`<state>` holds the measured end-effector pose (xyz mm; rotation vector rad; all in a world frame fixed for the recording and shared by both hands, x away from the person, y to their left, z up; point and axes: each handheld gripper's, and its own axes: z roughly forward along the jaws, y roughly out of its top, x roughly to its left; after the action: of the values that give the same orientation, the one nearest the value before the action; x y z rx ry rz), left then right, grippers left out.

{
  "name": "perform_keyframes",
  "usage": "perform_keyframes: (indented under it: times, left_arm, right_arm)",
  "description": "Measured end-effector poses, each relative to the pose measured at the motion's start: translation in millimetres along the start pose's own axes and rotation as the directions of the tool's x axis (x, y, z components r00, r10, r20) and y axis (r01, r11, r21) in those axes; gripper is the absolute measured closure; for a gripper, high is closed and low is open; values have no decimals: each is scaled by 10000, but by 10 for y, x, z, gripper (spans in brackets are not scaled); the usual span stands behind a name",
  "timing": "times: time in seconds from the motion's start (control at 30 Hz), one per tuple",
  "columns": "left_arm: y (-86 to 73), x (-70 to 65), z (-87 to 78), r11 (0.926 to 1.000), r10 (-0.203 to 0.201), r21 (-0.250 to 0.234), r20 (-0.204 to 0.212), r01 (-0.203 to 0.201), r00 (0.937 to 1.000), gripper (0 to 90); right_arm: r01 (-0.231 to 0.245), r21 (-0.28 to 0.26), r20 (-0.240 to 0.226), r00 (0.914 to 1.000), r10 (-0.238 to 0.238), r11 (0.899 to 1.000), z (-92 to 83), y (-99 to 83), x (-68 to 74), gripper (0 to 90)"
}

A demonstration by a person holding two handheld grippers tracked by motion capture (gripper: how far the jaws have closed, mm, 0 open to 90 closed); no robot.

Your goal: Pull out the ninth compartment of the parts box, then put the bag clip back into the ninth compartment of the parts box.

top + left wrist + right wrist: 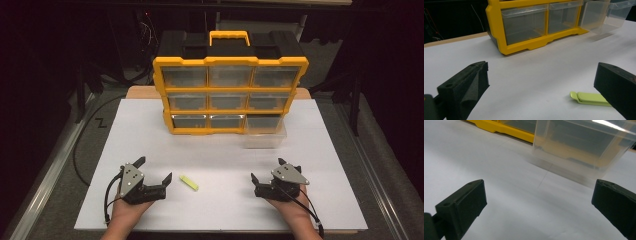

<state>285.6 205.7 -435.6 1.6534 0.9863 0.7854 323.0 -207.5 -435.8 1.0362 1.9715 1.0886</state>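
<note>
White tabletop (pixel 150 130) carries a yellow organizer (pixel 230 90) at 12 o'clock. Left gripper (pixel 156 170) released, green clip (pixel 189 182) at its 3 o'clock. Right gripper (pixel 267 170) released, grasping nothing

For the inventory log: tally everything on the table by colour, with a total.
Yellow and black: 1, the drawer organizer.
Clear: 1, the pulled-out drawer at its bottom right.
Lime green: 1, the small clip.
Black: 2, the left gripper and the right gripper, both open.
Total: 5
</note>
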Motion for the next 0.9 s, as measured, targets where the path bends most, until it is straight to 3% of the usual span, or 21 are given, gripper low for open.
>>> perform_keyframes:
  times: [0.27,0.4,0.9]
  left_arm:
    - [4,-5,-4,10000,30,-19,-58,-30,10000,3]
    - [9,-19,-2,10000,80,-57,-29,-80,10000,3]
    - [8,-5,10,10000,-28,-7,86,28,10000,4]
  right_arm:
    - [-6,172,-65,10000,8,9999,22,20,33,9]
    - [-136,226,-323,9994,143,9997,27,36,23,9]
    - [-2,1427,-977,9951,143,9898,128,94,11,9]
